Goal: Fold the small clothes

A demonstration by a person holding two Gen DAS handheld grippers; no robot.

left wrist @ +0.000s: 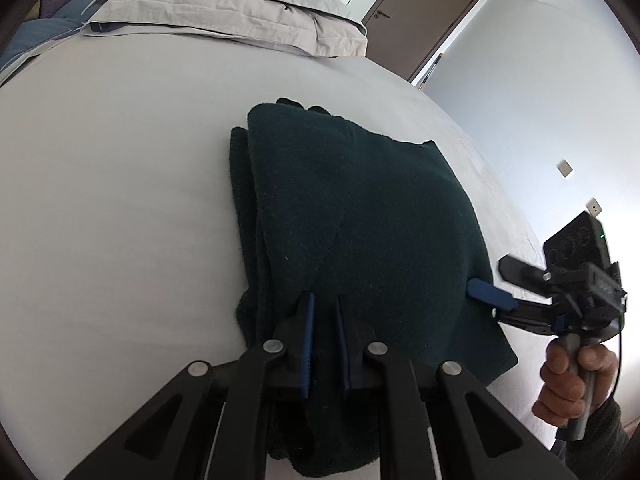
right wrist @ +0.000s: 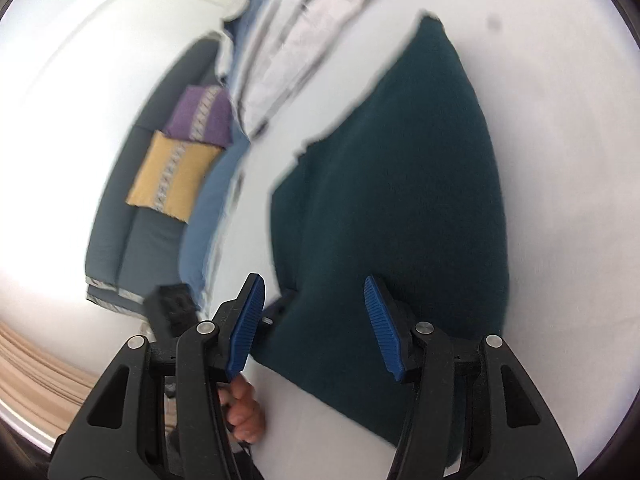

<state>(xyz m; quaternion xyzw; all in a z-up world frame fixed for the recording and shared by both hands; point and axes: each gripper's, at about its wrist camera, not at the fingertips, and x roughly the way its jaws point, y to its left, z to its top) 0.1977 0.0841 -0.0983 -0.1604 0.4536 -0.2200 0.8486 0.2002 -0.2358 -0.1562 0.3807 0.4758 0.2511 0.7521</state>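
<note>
dark green cloth on the bed, one gripper pinching it

a dark green cloth [left wrist: 360, 216] lies folded on a bed [left wrist: 120, 200] with a pale grey sheet. it has a few layers, and the edges of the lower layers peek out along its left side in the left wrist view. the top layer looks smooth and flat.

the left gripper [left wrist: 324, 340] is at the near edge of the cloth. its two blue pads [left wrist: 307, 344] are close together, and green cloth sits in the thin gap between them, so it is pinching the cloth. more cloth bunches up under the black arms of the gripper.

the right gripper [left wrist: 490, 282] is at the right side of the cloth. a hand [left wrist: 572, 384] holds its handle. in the right wrist view the right gripper [right wrist: 316, 328] is spread wide. nothing is between its pads. one blue pad [right wrist: 382, 328] is over the cloth [right wrist: 400, 200] and the other is over the bare sheet. that picture is blurry.

at the far end of the bed is a pile of folded bedding [left wrist: 224, 12], grey and blue. behind it is a brown door [left wrist: 416, 16] in a white wall. in the right wrist view a dark blue sofa [right wrist: 132, 236] stands beside the bed. it has a purple cushion [right wrist: 200, 116] and a yellow cushion [right wrist: 172, 176] on it.
</note>
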